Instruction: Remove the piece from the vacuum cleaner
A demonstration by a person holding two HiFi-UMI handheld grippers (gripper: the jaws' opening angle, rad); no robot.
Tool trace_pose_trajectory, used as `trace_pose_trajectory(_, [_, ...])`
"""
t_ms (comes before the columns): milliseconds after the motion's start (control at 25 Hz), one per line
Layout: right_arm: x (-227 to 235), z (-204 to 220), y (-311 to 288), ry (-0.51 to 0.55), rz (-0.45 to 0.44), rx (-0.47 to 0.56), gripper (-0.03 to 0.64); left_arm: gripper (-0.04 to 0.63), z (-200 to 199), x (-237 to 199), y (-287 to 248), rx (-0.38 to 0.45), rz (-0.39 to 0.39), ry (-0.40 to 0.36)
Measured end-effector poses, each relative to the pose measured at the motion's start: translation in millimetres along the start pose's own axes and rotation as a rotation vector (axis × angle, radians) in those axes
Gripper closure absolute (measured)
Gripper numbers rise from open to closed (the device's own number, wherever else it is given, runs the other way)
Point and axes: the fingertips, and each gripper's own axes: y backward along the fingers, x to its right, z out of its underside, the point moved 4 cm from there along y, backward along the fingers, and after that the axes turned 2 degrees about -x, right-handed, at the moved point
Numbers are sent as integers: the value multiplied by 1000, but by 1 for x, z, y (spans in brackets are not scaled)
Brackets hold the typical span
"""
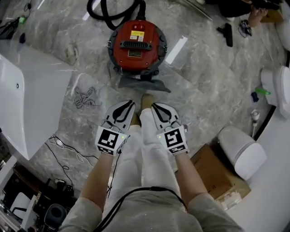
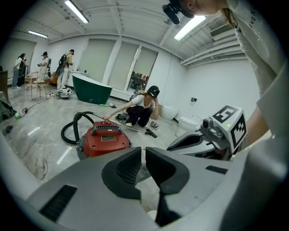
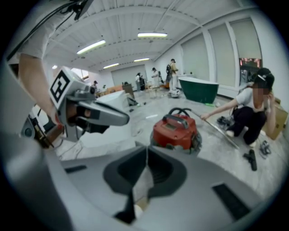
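A red canister vacuum cleaner (image 1: pixel 137 44) with a black handle stands on the marble floor, seen again as the vacuum cleaner (image 2: pixel 104 138) and the vacuum cleaner (image 3: pixel 175 129). A black hose (image 1: pixel 111 11) loops out behind it. A grey floor nozzle (image 1: pixel 144 83) lies at its near side. My left gripper (image 1: pixel 129 106) and right gripper (image 1: pixel 156 108) hang side by side over the person's legs, short of the nozzle. Both are shut with nothing between the jaws. The left gripper (image 2: pixel 142 155) and the right gripper (image 3: pixel 146 154) each point toward the vacuum.
A white bathtub (image 1: pixel 27 99) lies at the left, loose cables (image 1: pixel 85 96) beside it. A cardboard box (image 1: pixel 217 176) and white toilets (image 1: pixel 242 152) stand at the right. Another person (image 2: pixel 140 106) crouches beyond the vacuum, holding a wand (image 3: pixel 221 128). A green bathtub (image 2: pixel 91 89) stands far back.
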Motion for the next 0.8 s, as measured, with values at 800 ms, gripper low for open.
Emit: trace_pose_trajectory(800, [58, 48, -85, 221, -76, -203, 514, 310, 85, -37, -104, -337, 72, -480])
